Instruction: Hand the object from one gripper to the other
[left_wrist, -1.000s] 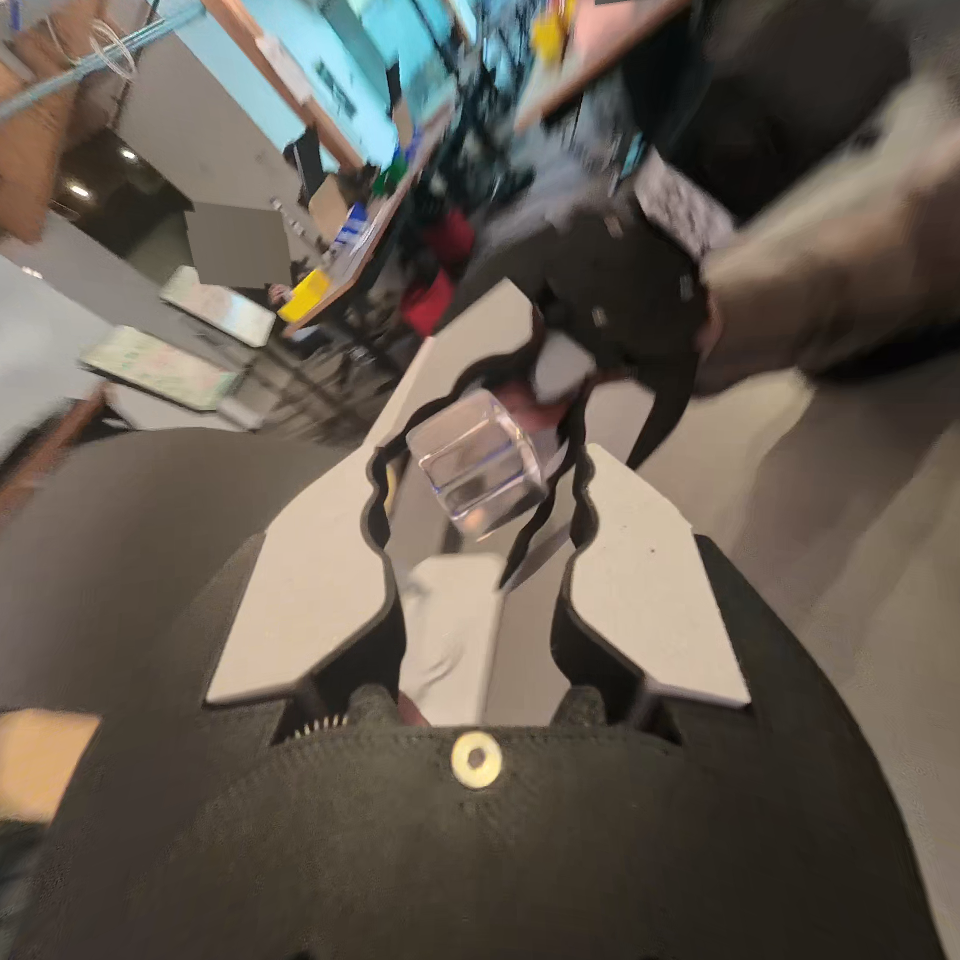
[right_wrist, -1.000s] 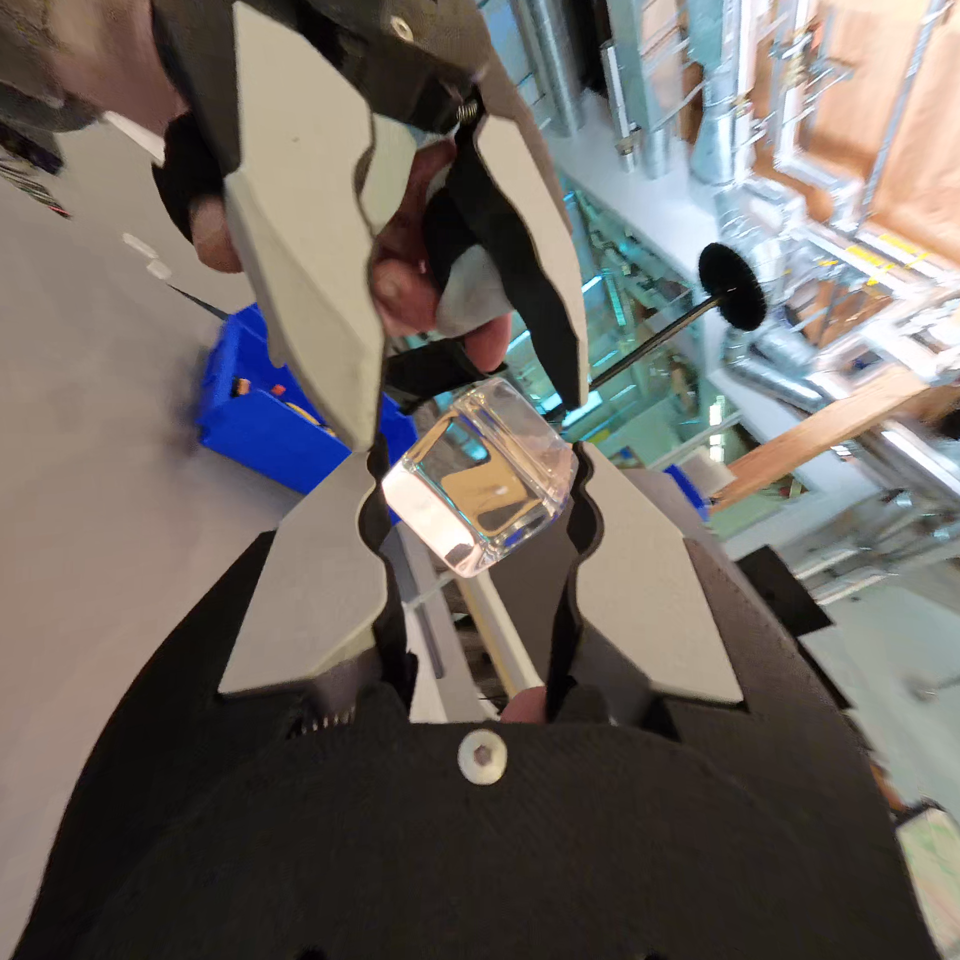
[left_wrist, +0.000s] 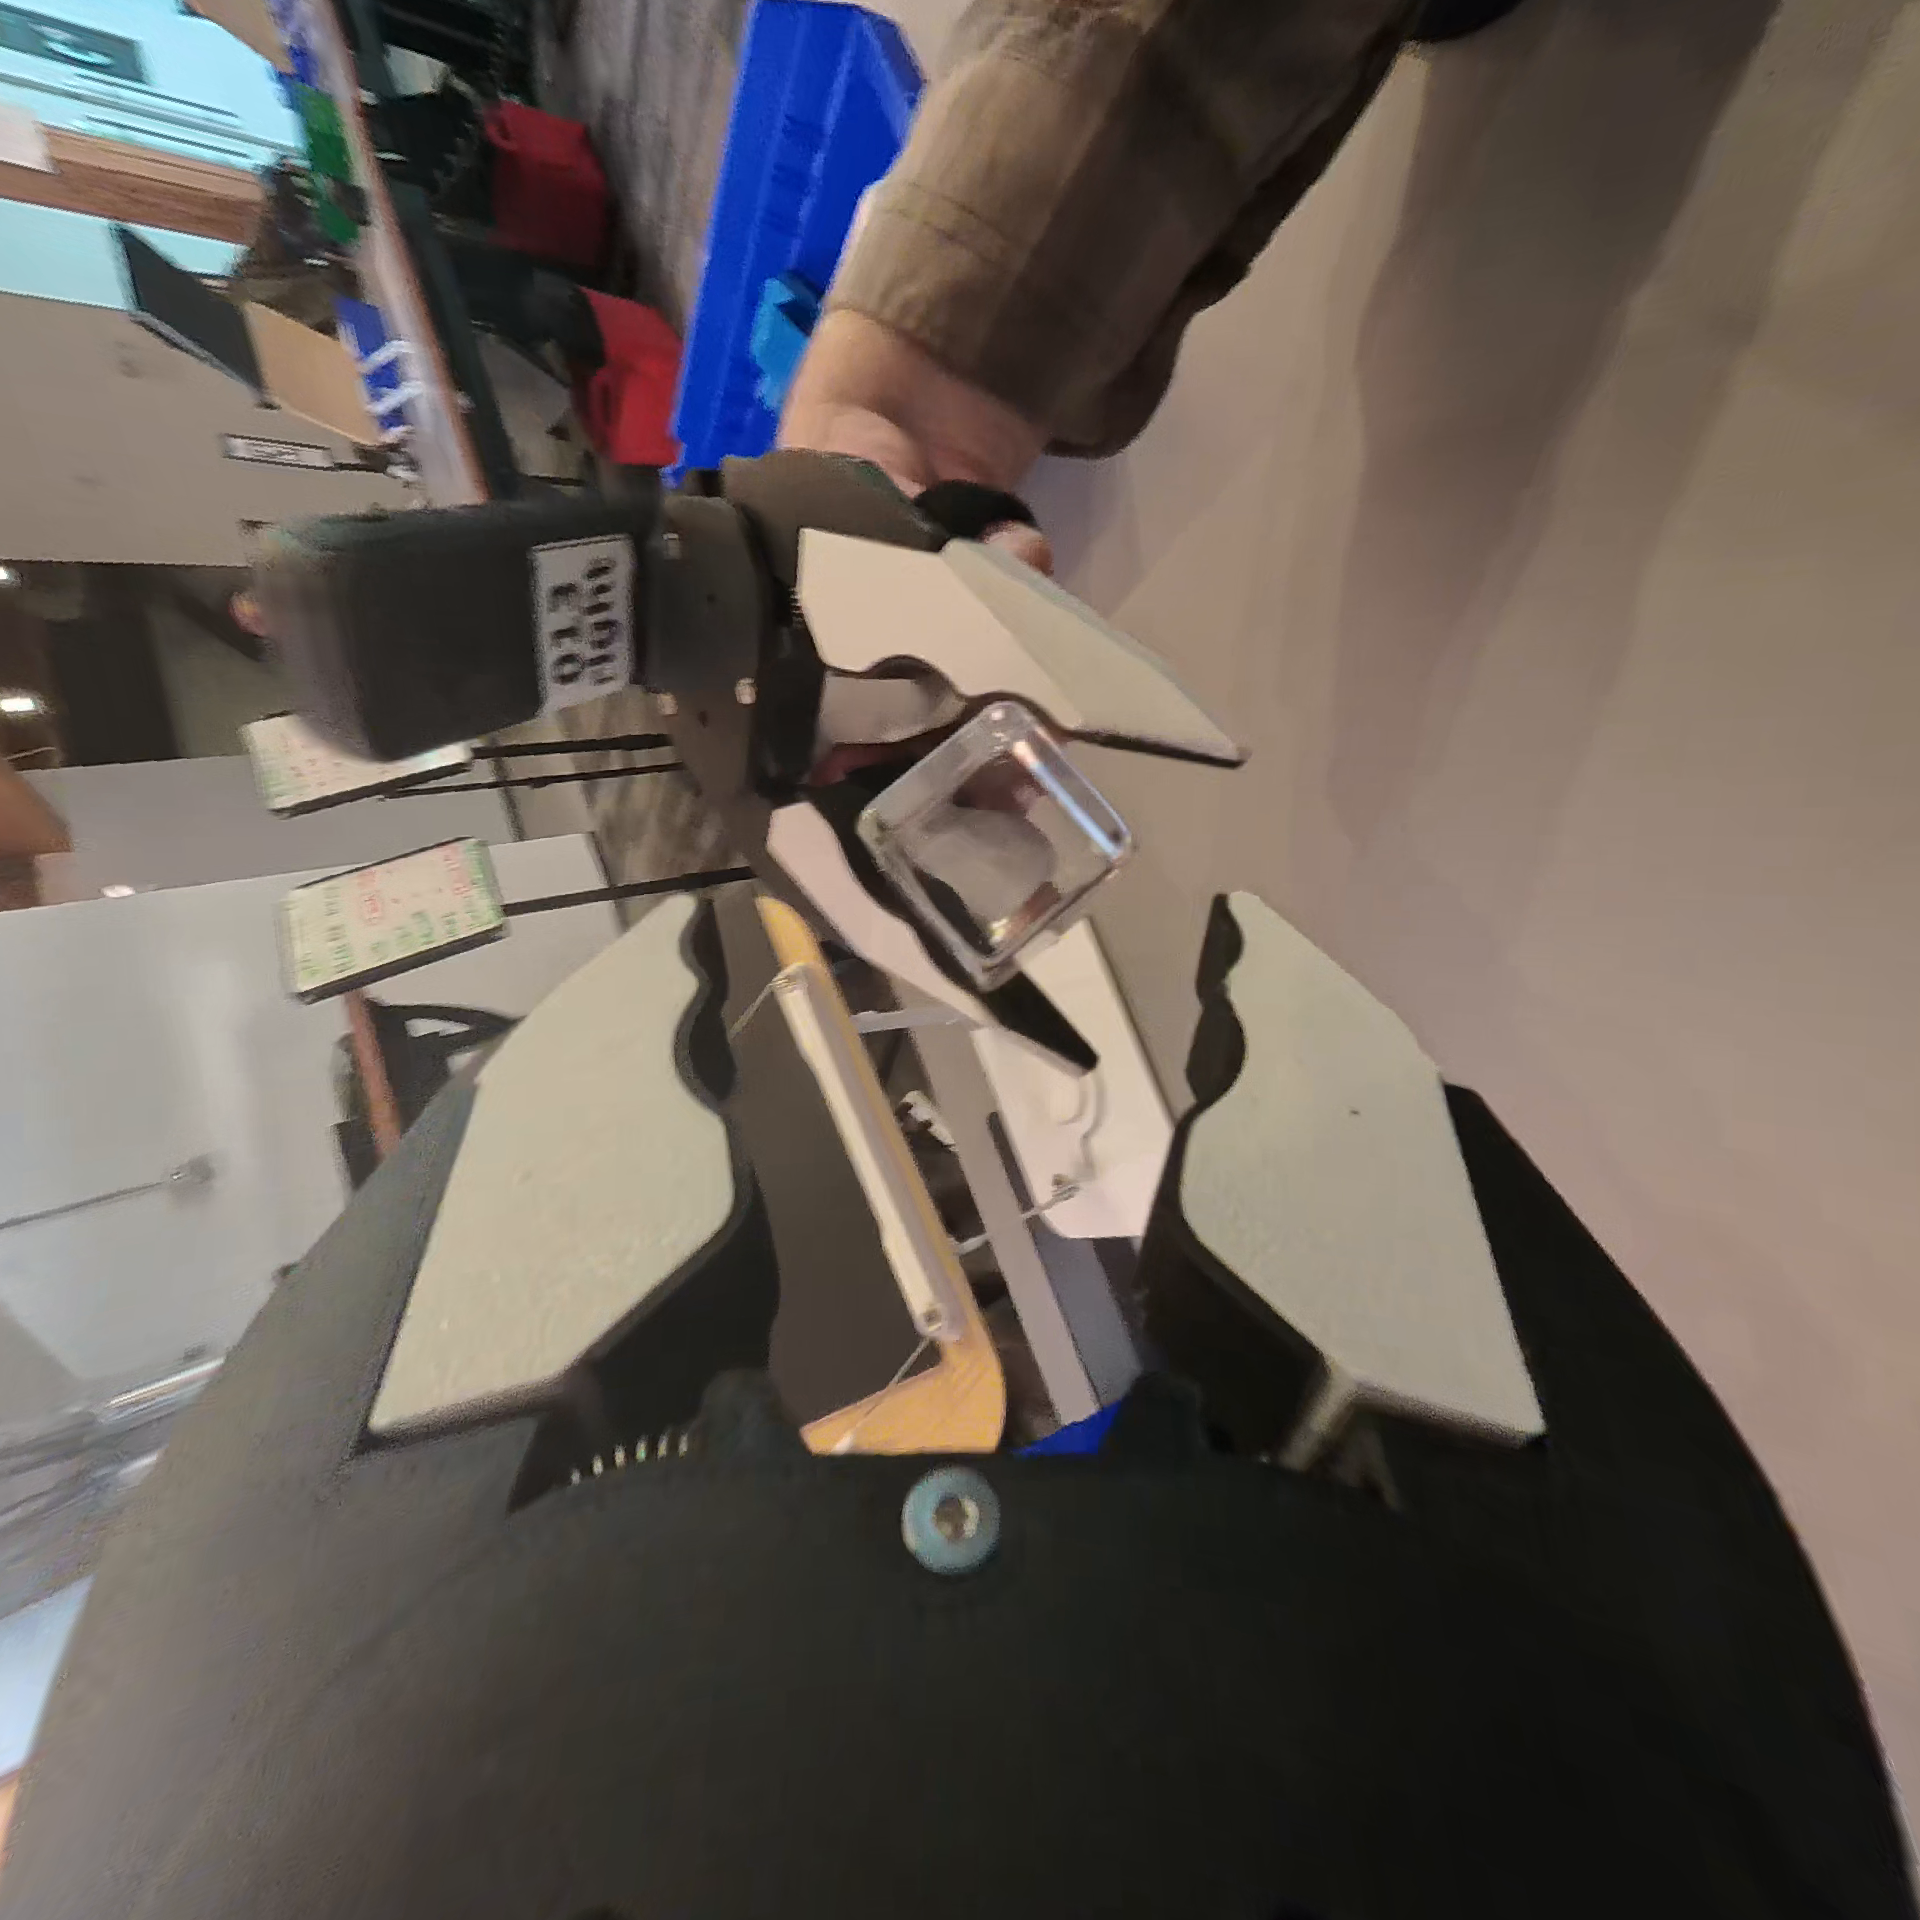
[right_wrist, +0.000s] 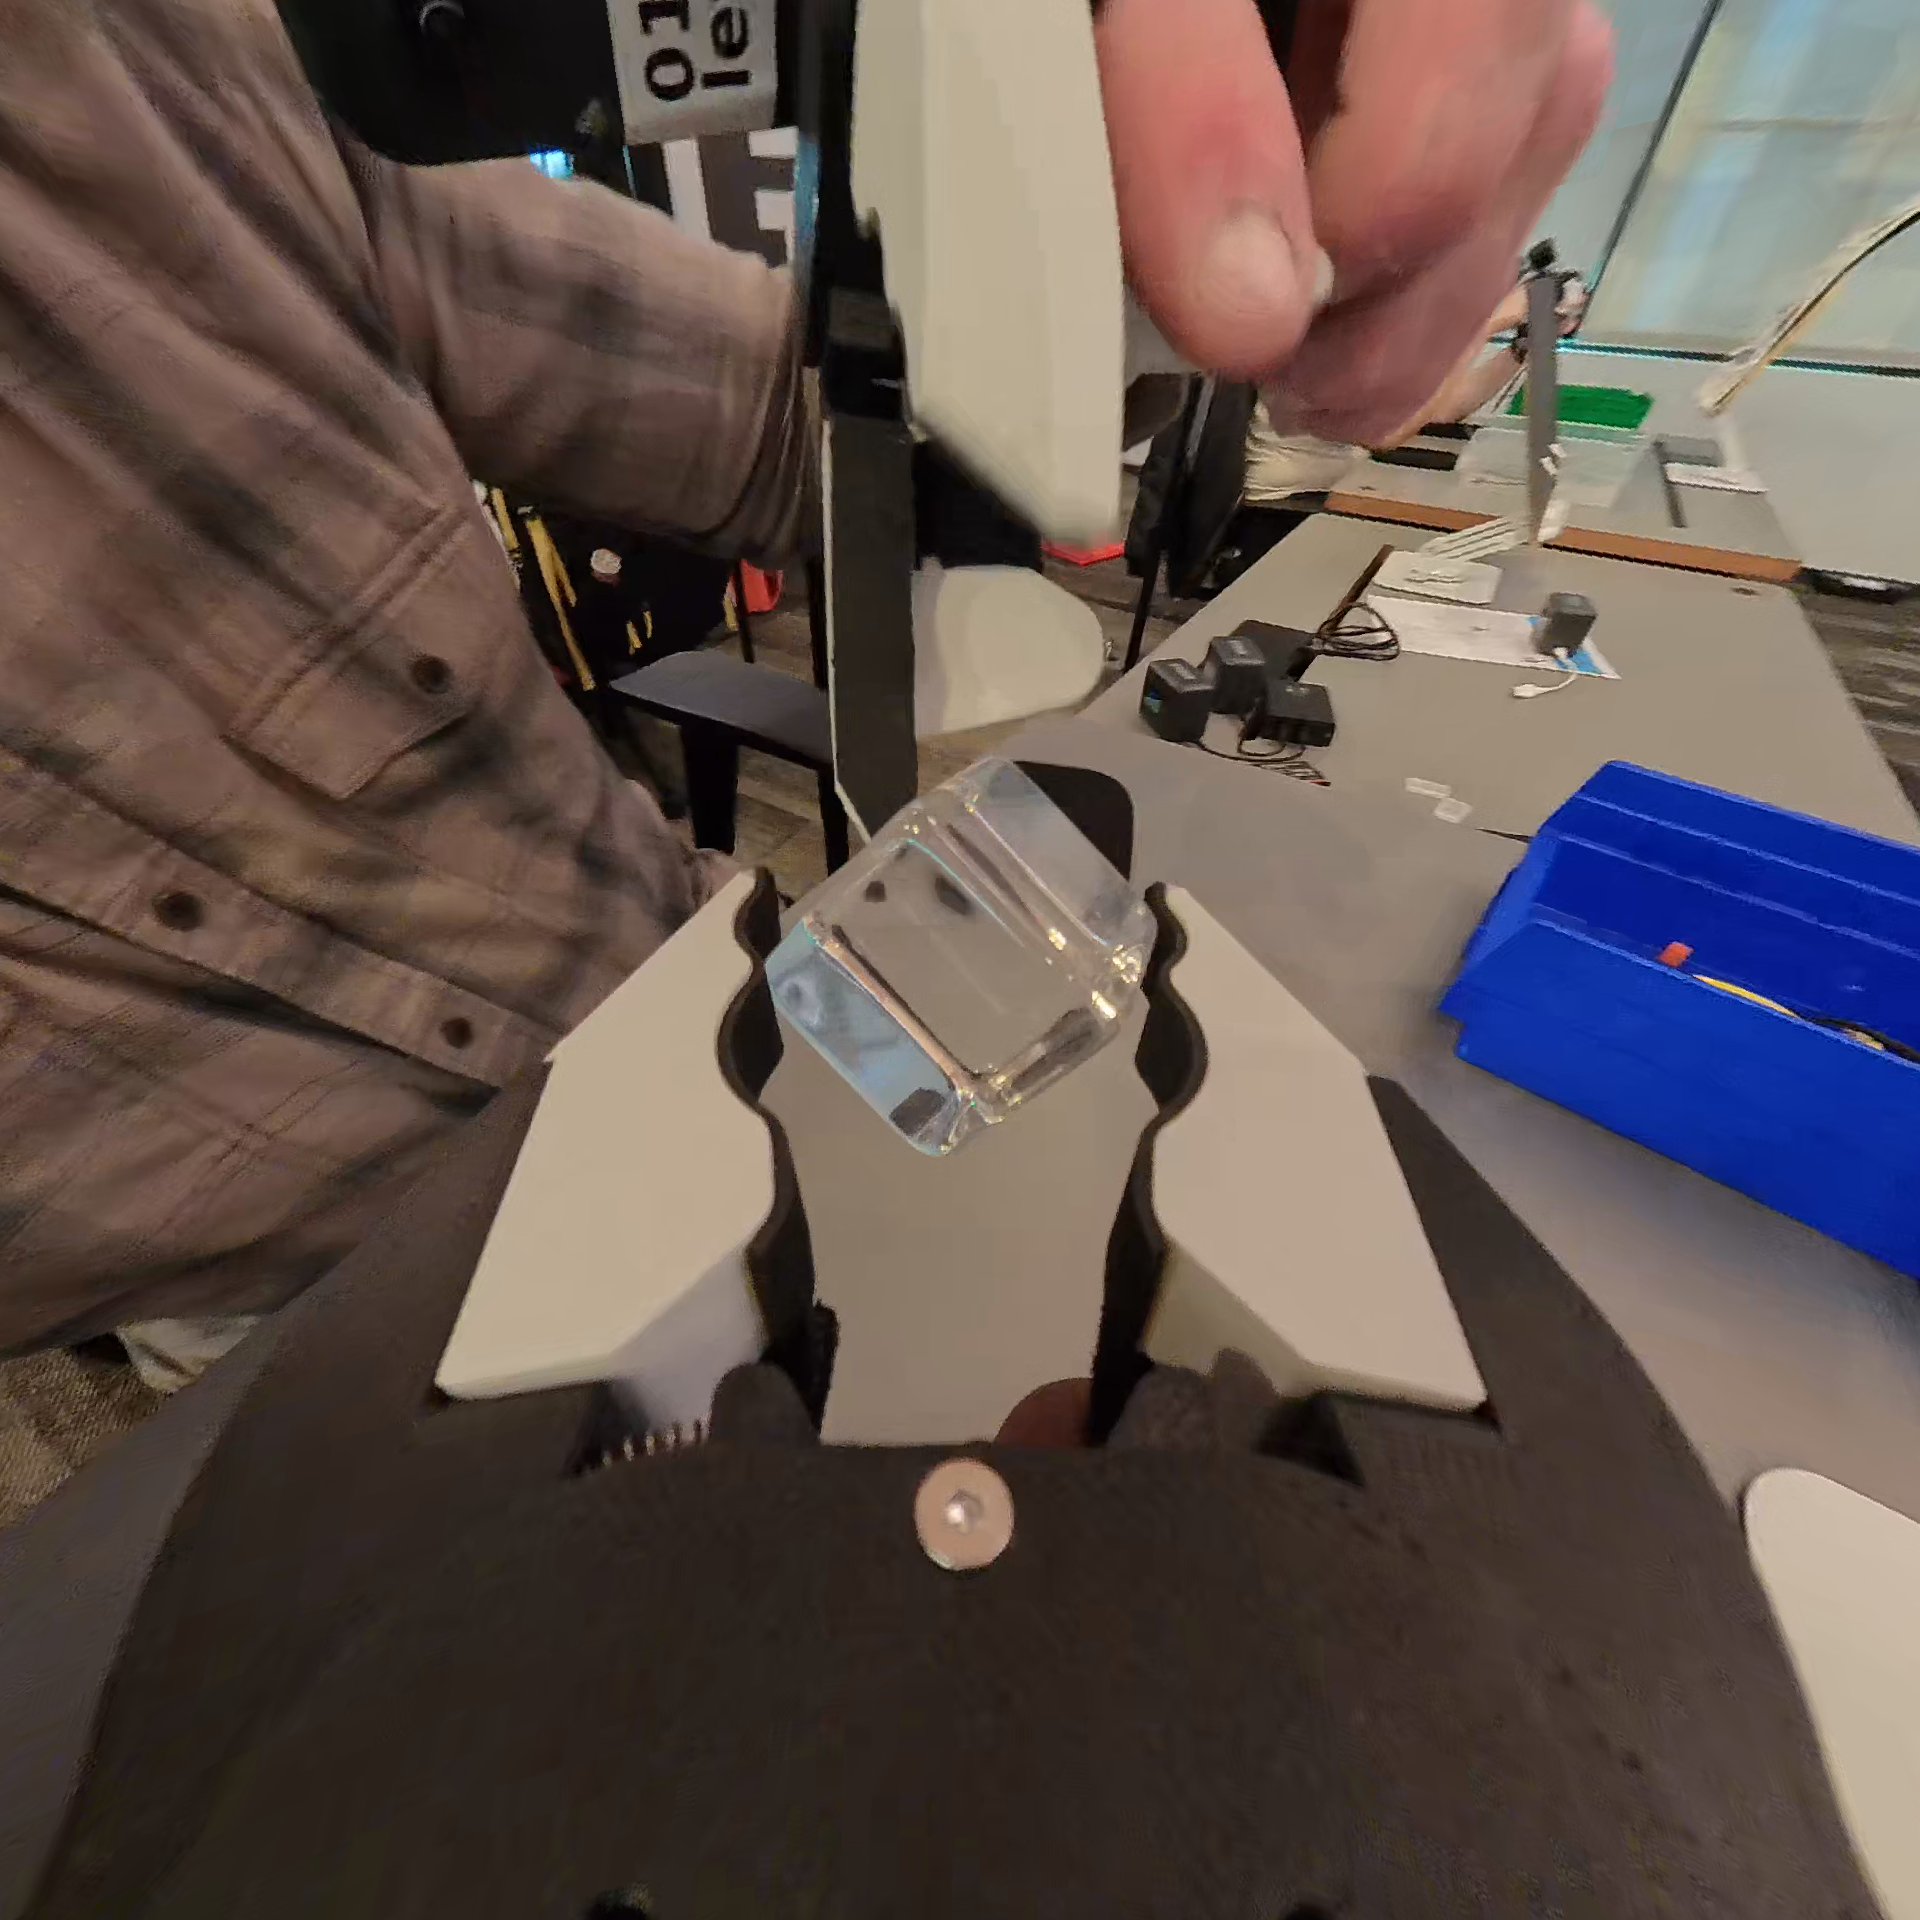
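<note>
**Clear cube held by the right tool, left tool standing empty**

The right hand-held gripper (right_wrist: 961, 935) has its two pale fingers closed against a clear cube (right_wrist: 961, 951), which sits tilted between the fingertips, one corner pointing down toward the grey bench (right_wrist: 1403, 935). Seen from the left wrist view, the same cube (left_wrist: 992, 842) is pinched at the tips of that tool, held up in the air with a person's hand (left_wrist: 904, 426) and plaid sleeve (left_wrist: 1091, 208) behind it.

The left hand-held gripper (left_wrist: 956, 997) stands wide apart with nothing between its fingers; the cube is just beyond its tips, not touching either one. In the right wrist view this left tool shows overhead (blurred, so I cannot read its jaws there), gripped by a hand (right_wrist: 1351, 208).

A blue bin (right_wrist: 1683, 997) rests on the bench to the right of the cube, and a cluster of small black boxes with cables (right_wrist: 1236, 686) lies farther back.
</note>
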